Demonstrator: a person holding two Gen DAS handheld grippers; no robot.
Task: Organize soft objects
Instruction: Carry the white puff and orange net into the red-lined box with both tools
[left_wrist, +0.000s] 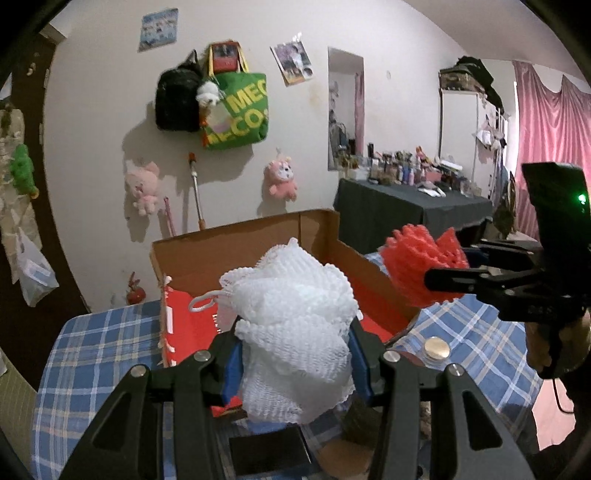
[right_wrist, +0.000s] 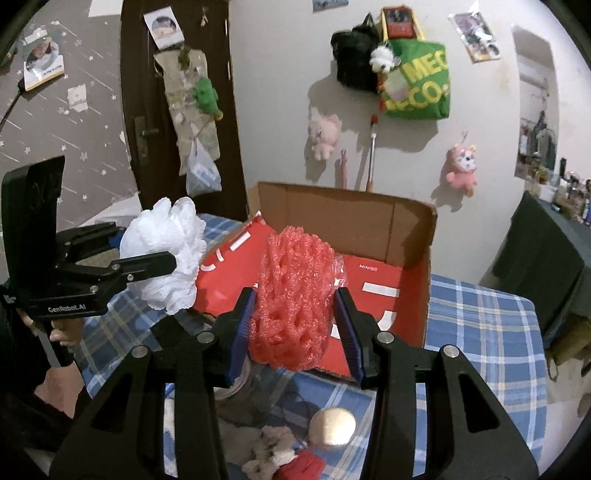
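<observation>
My left gripper (left_wrist: 295, 354) is shut on a white mesh bath pouf (left_wrist: 295, 332) and holds it above the near edge of an open cardboard box (left_wrist: 236, 236) lined with red bags. It also shows in the right wrist view (right_wrist: 166, 254). My right gripper (right_wrist: 295, 325) is shut on a red foam net (right_wrist: 295, 291), held above the box's (right_wrist: 347, 218) near edge. In the left wrist view the red net (left_wrist: 421, 262) hangs at the box's right side.
The box sits on a table with a blue plaid cloth (right_wrist: 480, 332). A jar lid (left_wrist: 436, 349), a beige ball (right_wrist: 332, 424) and a small plush (right_wrist: 273, 450) lie near the front. Plush toys and bags hang on the wall (left_wrist: 236, 107). A dark table with bottles (left_wrist: 406, 199) stands right.
</observation>
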